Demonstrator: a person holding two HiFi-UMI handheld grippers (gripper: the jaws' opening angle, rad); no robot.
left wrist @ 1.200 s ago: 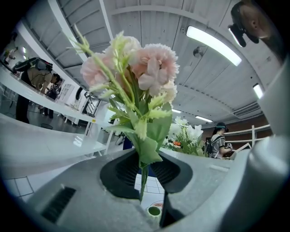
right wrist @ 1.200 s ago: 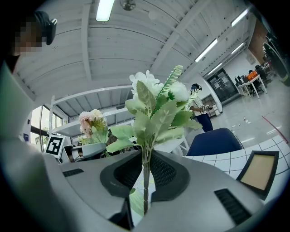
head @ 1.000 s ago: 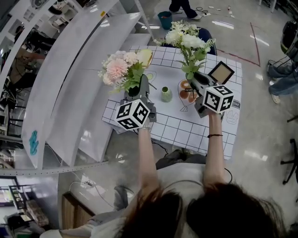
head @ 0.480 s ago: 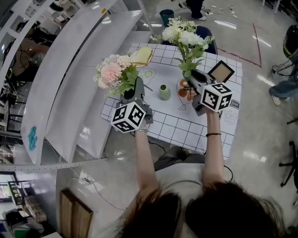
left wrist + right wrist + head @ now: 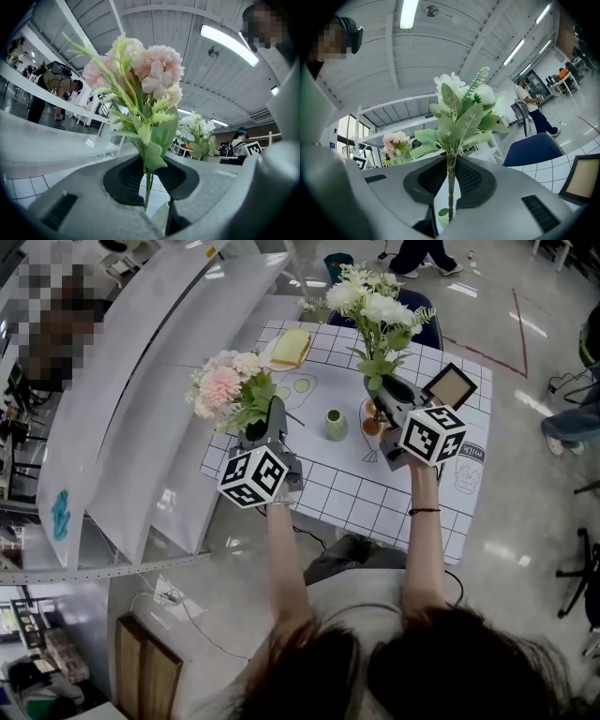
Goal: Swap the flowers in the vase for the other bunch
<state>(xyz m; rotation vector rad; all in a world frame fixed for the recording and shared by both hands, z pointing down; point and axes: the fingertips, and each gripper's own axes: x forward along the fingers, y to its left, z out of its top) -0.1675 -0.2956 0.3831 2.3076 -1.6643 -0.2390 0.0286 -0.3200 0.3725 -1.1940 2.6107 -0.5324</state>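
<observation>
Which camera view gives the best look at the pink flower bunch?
The left gripper view: the pink flower bunch fills the frame, its stem clamped in the left gripper. The head view shows it smaller, from above. The right gripper view shows it tiny, at the left.

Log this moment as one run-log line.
left hand-held gripper: shut on pink bunch | right hand-held gripper: shut on white bunch | vase: empty, upright
</observation>
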